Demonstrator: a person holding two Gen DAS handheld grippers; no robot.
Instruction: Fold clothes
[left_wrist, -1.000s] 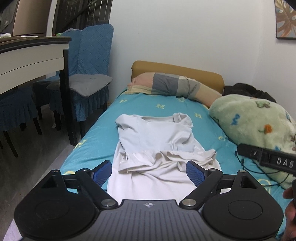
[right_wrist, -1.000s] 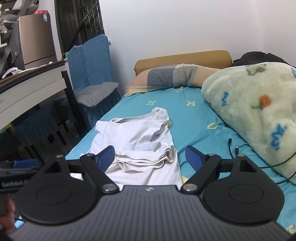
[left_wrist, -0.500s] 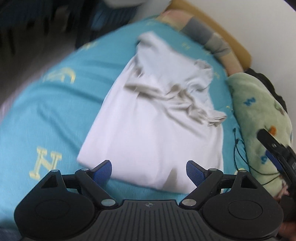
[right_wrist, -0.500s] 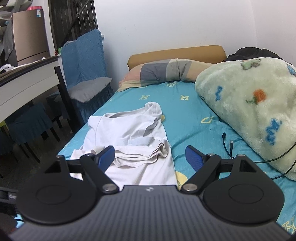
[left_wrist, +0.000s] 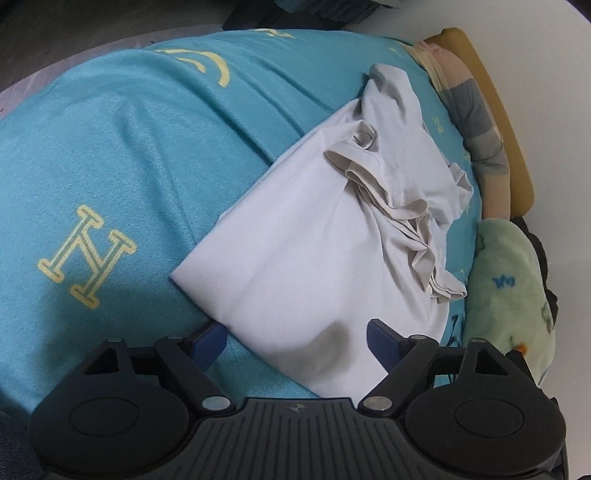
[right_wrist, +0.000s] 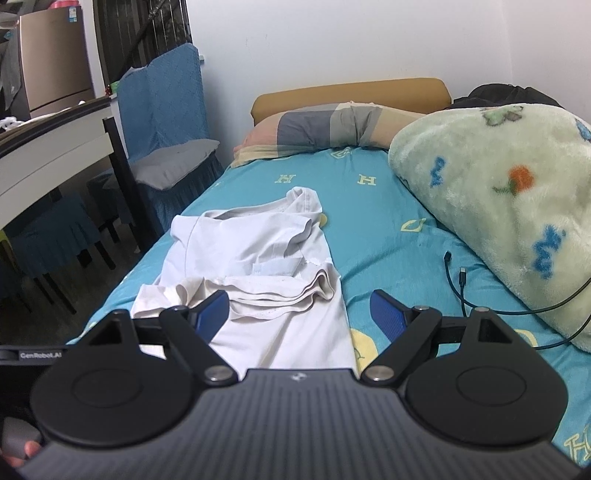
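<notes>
A white T-shirt lies lengthwise on the teal bedsheet, its sleeves bunched in a crumpled band across the middle. My left gripper is open and empty, tilted down just above the shirt's near hem, its fingers either side of the hem's left part. In the right wrist view the same shirt lies ahead. My right gripper is open and empty, held above the shirt's near right edge. Part of the left gripper shows at that view's left edge.
A fluffy green blanket is heaped along the bed's right side, with a black cable beside it. A striped pillow lies at the headboard. A blue-covered chair and a table stand left of the bed.
My left gripper has pitched down and dropped close to the shirt's near hem. My right gripper has stayed almost still, easing slightly forward. Both remain open.
</notes>
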